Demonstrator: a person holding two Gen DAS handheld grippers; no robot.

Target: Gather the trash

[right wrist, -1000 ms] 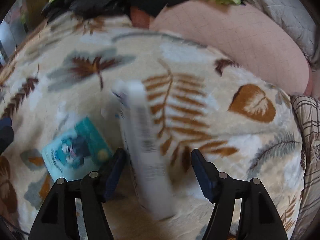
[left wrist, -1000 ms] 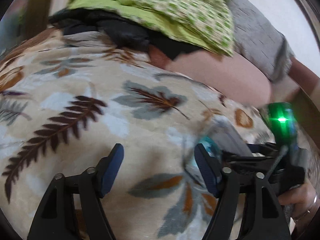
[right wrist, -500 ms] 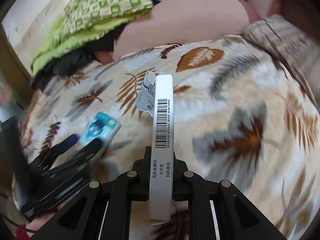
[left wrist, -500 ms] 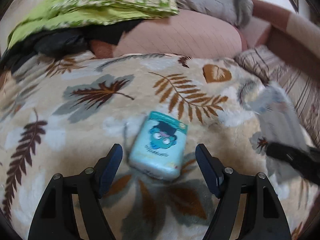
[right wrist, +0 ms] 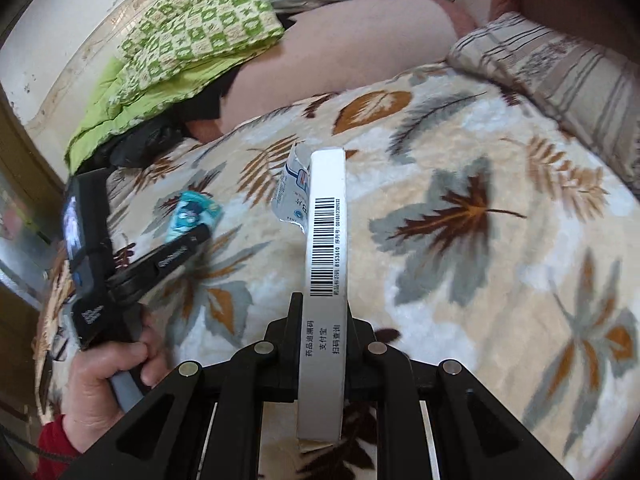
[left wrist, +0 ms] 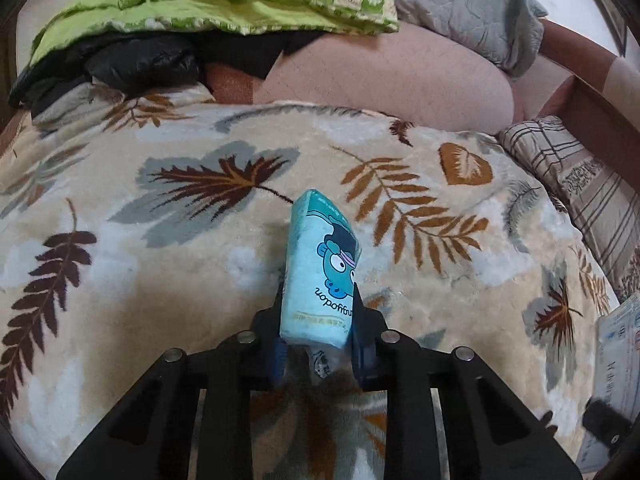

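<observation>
Through my left wrist view, my left tongs (left wrist: 318, 334) pinch the teal tissue pack (left wrist: 320, 276) by its near end, and it juts forward, tilted on edge above the leaf-print blanket (left wrist: 160, 280) on the bed. It looks soft and light, with slick film that dents under the pads, so I judge a hold across its broad faces close to the middle safer than this end grip; whether its far end touches the blanket I cannot tell. At the right edge a pale box is cut off by the frame, with only a dark scrap of the other tool below it. Through my right wrist view, my right tongs (right wrist: 320, 344) are clamped on the white medicine box (right wrist: 326, 264), held edge-up by its rear half with the barcode side facing me. It looks like thin, stiff, probably empty card that would crush if squeezed hard. A torn flap (right wrist: 294, 192) hangs at its far end, its print too small to read. My left hand (right wrist: 108, 380) grips the other tool, whose tips are mostly hidden against the pack. No bin shows anywhere.
</observation>
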